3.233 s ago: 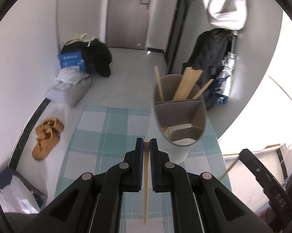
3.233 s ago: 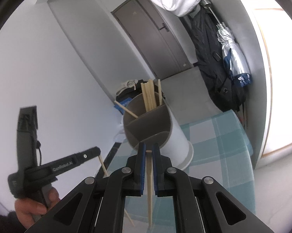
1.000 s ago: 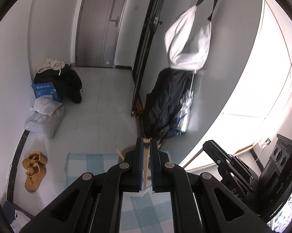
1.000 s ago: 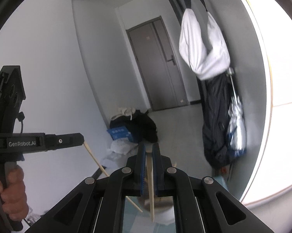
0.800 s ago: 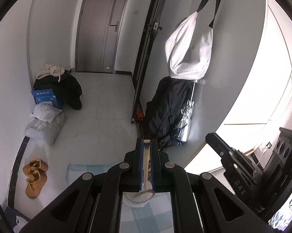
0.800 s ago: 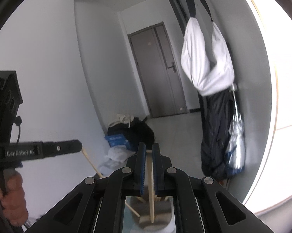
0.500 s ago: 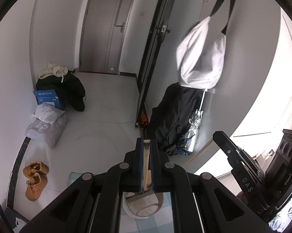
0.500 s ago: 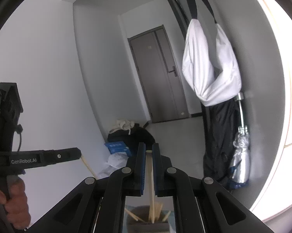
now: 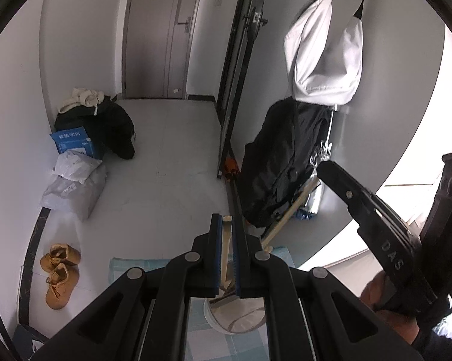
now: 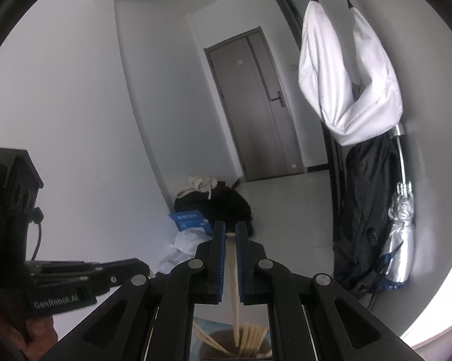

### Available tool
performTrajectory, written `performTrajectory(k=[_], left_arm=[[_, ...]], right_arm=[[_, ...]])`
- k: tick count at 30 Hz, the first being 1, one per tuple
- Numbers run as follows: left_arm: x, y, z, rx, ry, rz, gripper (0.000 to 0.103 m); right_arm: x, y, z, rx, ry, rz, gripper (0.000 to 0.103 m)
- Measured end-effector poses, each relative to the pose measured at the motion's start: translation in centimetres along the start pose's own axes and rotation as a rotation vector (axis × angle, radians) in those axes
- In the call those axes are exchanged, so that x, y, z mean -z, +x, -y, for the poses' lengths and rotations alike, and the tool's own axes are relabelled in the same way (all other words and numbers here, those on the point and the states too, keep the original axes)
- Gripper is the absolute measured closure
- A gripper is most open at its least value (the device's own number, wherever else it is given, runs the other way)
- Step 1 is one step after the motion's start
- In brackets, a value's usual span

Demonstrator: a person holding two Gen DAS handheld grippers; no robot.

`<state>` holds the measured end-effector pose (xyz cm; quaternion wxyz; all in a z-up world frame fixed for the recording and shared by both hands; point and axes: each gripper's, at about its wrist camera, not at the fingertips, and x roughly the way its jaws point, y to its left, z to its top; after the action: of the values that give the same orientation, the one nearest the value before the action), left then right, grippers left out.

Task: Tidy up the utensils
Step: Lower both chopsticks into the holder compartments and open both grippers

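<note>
My left gripper [image 9: 227, 219] is shut on a wooden chopstick [image 9: 225, 249] that hangs down toward the white utensil holder [image 9: 235, 319] below it. My right gripper [image 10: 230, 228] is shut on another wooden chopstick [image 10: 233, 285]; its lower end reaches into the holder's compartment [image 10: 241, 343], where several chopsticks [image 10: 253, 338] stand. The right gripper also shows at the right of the left wrist view [image 9: 319, 168], with its chopstick [image 9: 289, 213] slanting down. The left gripper's body shows at the left of the right wrist view [image 10: 75, 273].
The holder stands on a teal checked cloth [image 9: 126, 266]. Beyond lie a grey floor, tan shoes [image 9: 59, 273], bags and a blue box [image 9: 72, 141] by the wall, a black coat [image 9: 274, 162] and a white bag [image 9: 325, 57] hanging at the right.
Both grippers have risen and tilted up over the holder, each still holding its chopstick. The right chopstick's lower end has come down among the chopsticks in the holder.
</note>
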<state>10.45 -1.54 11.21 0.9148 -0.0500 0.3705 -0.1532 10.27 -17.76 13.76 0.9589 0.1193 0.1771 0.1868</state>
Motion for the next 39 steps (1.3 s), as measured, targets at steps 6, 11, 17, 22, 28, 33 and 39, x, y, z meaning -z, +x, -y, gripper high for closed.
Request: performTrajectory(k=[6, 11, 17, 22, 28, 33, 39], left_arm=[[0.4, 0.0, 0.2, -0.01, 0.015, 0.006, 0.101], [0.6, 0.3, 0.0, 0.002, -0.019, 0.006, 0.101], [1.0, 0.7, 0.1, 0.007, -0.024, -0.004, 0.101], [1.3, 0.7, 0.1, 0.008, -0.025, -0.002, 0.101], [1.9, 1.4, -0.1, -0.009, -0.018, -0.001, 0.101], [2.3, 2.4, -0.4, 0.015, -0.027, -0.021, 0.101], [2.6, 2.8, -0.7, 0.042, -0.006, -0.012, 0.101]], right_arm=[[0.9, 1.2, 0.2, 0.01, -0.012, -0.028, 0.097], [1.9, 1.8, 0.3, 0.003, -0.028, -0.049, 0.097], [3.8, 2.6, 0.5, -0.013, -0.037, -0.102, 0.097], [4.9, 3.2, 0.6, -0.036, -0.041, -0.133, 0.097], [6.5, 4.0, 1.2, -0.036, -0.036, -0.189, 0.097], [7.6, 4.2, 1.5, -0.053, -0.024, -0.229, 0.094], [8.5, 3.9, 1.8, -0.07, -0.014, -0.261, 0.094]])
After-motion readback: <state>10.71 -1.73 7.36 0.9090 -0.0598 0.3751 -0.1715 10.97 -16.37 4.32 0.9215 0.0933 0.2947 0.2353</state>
